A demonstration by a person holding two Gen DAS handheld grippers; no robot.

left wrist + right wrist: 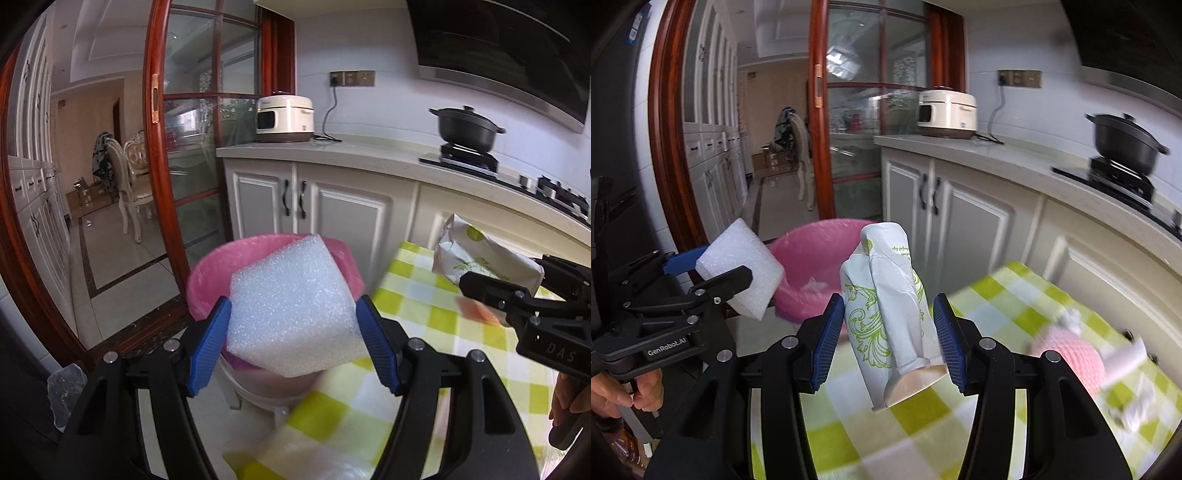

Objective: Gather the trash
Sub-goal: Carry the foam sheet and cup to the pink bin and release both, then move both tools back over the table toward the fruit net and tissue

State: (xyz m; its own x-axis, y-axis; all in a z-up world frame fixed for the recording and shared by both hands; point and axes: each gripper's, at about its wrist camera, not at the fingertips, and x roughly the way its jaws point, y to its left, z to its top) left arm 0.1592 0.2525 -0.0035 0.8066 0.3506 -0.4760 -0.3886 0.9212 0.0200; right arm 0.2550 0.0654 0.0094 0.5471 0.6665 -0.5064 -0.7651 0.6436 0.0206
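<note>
My left gripper (293, 332) is shut on a white foam block (291, 306), held in the air near the rim of a bin lined with a pink bag (207, 273). In the right wrist view the foam block (738, 266) and left gripper (713, 273) show at the left, beside the pink bin (816, 254). My right gripper (888, 339) is shut on a crumpled white paper bag with green print (886, 310), above the checked tablecloth. In the left wrist view the right gripper (517, 291) holds that paper bag (480, 258) at the right.
A table with a green-and-white checked cloth (424, 325) lies under both grippers. A pink knitted object (1075, 350) rests on the cloth at the right. White cabinets (332, 210) and a counter with a rice cooker (284, 118) and a black pot (469, 125) stand behind. A glass sliding door (192, 147) is at the left.
</note>
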